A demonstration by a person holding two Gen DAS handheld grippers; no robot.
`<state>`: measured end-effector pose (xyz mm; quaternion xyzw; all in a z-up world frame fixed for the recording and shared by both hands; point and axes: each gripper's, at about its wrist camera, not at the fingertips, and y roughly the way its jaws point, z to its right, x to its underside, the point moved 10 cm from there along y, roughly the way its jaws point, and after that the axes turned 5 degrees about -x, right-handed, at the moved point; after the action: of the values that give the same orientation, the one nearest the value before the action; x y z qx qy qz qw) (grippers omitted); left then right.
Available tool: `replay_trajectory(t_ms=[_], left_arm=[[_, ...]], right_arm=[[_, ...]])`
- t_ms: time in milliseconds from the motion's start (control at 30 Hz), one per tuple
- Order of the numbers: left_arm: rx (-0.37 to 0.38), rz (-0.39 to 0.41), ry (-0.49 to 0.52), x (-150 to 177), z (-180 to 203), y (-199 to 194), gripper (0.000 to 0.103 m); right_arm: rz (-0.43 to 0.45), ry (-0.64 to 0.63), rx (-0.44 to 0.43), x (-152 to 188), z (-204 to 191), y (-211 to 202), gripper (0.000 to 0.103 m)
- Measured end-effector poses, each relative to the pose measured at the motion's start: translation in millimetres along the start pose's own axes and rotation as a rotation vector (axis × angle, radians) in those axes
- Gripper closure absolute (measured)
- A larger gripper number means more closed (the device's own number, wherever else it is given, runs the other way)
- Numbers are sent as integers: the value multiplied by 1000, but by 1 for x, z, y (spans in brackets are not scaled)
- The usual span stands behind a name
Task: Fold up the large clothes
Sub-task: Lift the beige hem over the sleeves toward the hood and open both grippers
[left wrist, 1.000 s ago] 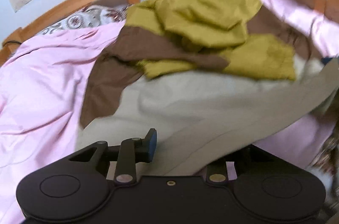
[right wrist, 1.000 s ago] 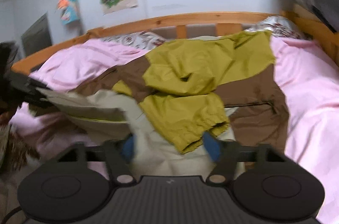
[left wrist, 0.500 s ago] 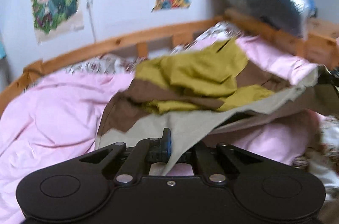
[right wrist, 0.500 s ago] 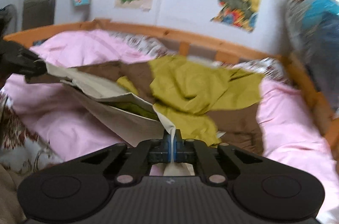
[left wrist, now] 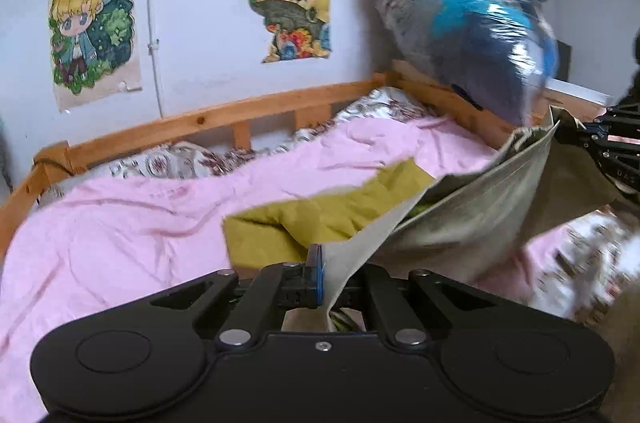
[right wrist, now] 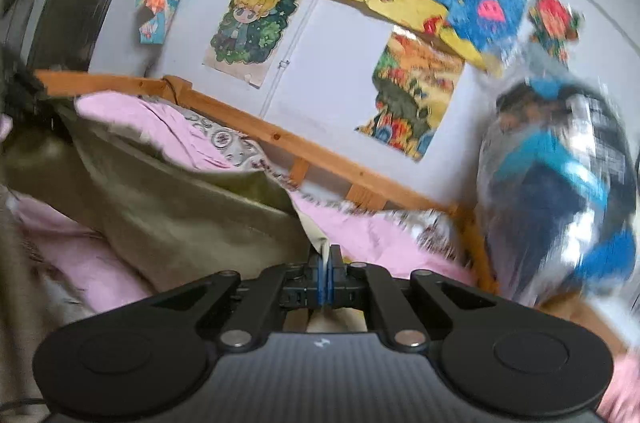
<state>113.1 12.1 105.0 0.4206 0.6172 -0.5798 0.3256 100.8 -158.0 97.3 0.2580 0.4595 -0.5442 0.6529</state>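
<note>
A large jacket in beige, olive-yellow and brown hangs stretched between my two grippers above the pink bed. My left gripper (left wrist: pixel 320 273) is shut on its beige hem (left wrist: pixel 460 207); the olive-yellow part (left wrist: pixel 320 219) sags onto the sheet behind. My right gripper (right wrist: pixel 327 273) is shut on the other beige corner (right wrist: pixel 316 243), and the jacket's shaded underside (right wrist: pixel 180 219) stretches away to the left. In the left wrist view the right gripper (left wrist: pixel 612 143) shows at the far right edge, holding the cloth up.
The pink sheet (left wrist: pixel 120 223) covers a bed with a wooden rail (left wrist: pixel 240 119) against a poster-covered wall. A shiny blue and black bundle in plastic (left wrist: pixel 472 27) hangs over the bed's right end. Patterned bedding (left wrist: pixel 180 159) lies along the rail.
Both grippers closed on the jacket's beige hem and rose, lifting it off the bed. The views tilted up toward the wall, and the right view rolled.
</note>
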Motion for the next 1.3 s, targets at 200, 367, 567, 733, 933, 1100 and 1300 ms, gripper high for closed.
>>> replay_trajectory(t_ms=[200, 367, 567, 733, 933, 1100, 1300], left_arm=[[-57, -43, 0, -56, -27, 95, 102], [-80, -132, 29, -78, -48, 198, 101], [-46, -256, -28, -65, -75, 322, 100], [-19, -310, -121, -37, -95, 381, 97], [-40, -390, -220, -1, -115, 410, 64], [-117, -290, -318, -26, -151, 390, 9], [-254, -34, -446, -71, -188, 333, 1]], right_arm=[[12, -28, 27, -27, 33, 111, 100], [-37, -4, 21, -19, 60, 211, 100], [-154, -16, 20, 33, 74, 333, 100], [-249, 26, -19, 82, 70, 413, 99], [-310, 74, -50, 121, 56, 458, 95], [-292, 193, -40, 116, 70, 459, 58], [-176, 319, 16, 78, 117, 431, 2]])
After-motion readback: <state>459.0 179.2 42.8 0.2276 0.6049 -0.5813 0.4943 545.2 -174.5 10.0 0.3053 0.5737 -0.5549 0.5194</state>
